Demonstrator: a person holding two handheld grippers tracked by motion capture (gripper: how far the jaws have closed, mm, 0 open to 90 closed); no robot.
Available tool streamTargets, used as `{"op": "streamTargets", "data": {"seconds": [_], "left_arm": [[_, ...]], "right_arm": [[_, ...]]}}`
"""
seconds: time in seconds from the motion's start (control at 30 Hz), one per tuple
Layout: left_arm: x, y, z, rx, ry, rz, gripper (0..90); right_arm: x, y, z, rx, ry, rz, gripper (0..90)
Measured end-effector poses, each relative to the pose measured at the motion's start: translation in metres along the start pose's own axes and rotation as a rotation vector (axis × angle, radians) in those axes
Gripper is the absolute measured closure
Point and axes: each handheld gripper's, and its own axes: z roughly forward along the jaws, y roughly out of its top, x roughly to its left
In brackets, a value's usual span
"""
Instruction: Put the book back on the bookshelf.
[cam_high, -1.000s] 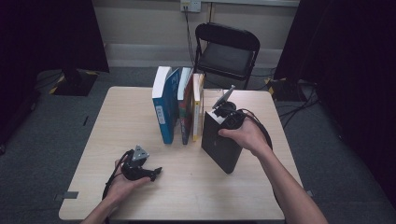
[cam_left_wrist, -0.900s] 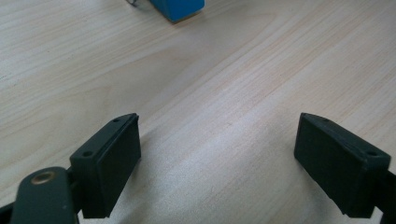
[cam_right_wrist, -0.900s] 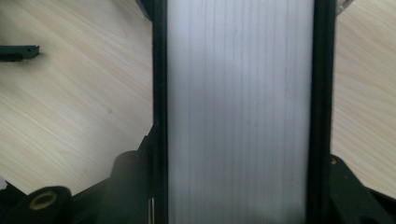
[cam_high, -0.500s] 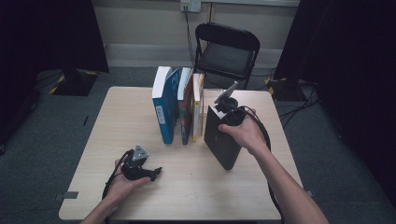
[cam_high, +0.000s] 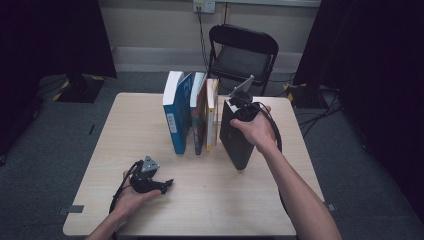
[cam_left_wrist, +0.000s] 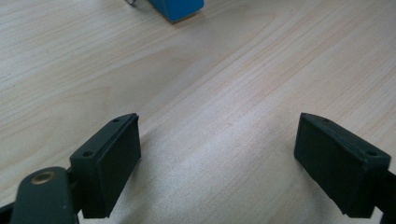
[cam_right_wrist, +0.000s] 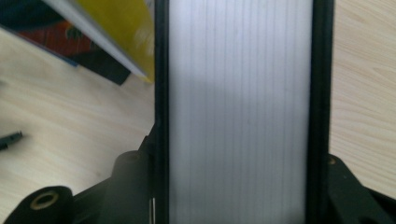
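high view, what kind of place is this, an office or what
Probably a recording studio or lab corner rather than an office: black curtains hang on both sides, a lone wooden table stands on grey carpet, and cables trail over the floor beside a folding chair.

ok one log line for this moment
right hand-held gripper: shut on black book, upright beside book row | left hand-held gripper: open, on table

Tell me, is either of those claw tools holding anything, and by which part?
The right gripper clamps the black book across its covers at the top edge. The left gripper holds nothing.
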Motion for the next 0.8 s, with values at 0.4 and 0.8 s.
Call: {"op": "streamTargets", "data": {"seconds": [0.4,0.8], "left_arm": [[0.0,0.0,0.0,0.0,-0.005,0.002,14.4],[0.0,0.0,-0.001,0.003,-0.004,0.006,14.4]], "right_arm": [[-0.003,0.036,0.015,0.006,-0.021,0.119,53.4],[-0.005,0.063,0.024,0.006,-0.043,0.186,53.3]]}}
